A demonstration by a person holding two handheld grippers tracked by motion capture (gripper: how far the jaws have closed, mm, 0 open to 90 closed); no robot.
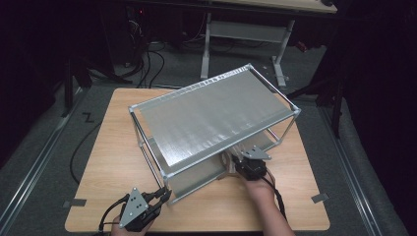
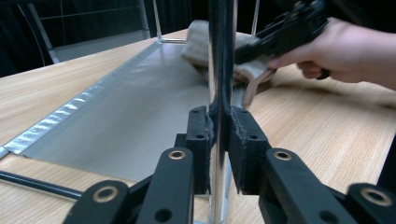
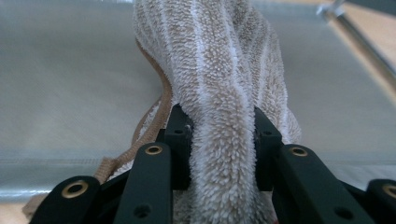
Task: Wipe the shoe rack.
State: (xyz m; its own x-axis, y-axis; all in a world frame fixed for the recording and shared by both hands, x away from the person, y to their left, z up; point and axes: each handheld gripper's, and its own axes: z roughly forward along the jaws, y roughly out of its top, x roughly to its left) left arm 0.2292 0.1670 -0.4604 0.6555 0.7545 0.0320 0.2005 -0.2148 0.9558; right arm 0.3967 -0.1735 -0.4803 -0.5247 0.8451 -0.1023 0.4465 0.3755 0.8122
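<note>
A beige striped towel [image 3: 224, 93] fills the centre of the right gripper view, bunched upright between the two black jaws of the right gripper [image 3: 222, 149], which pinch its thick pile from both sides. Behind it stretches the grey metal lower shelf [image 3: 70, 70] of a two-tier rack. In the high view the right gripper [image 1: 248, 164] sits right of centre, reaching under the rack's top shelf [image 1: 211, 118], with the person's hand behind it toward the bottom edge. The rack stands on a light wooden table [image 1: 113, 162] in the middle of the frame. At the lower left of the high view the left gripper [image 1: 160, 195] meets the rack's near corner post [image 1: 166, 187]. In the left gripper view its jaws are clamped tight on that shiny upright post [image 2: 220, 56], centre frame, with the towel [image 2: 201, 42] and the other hand in the upper right.
</note>
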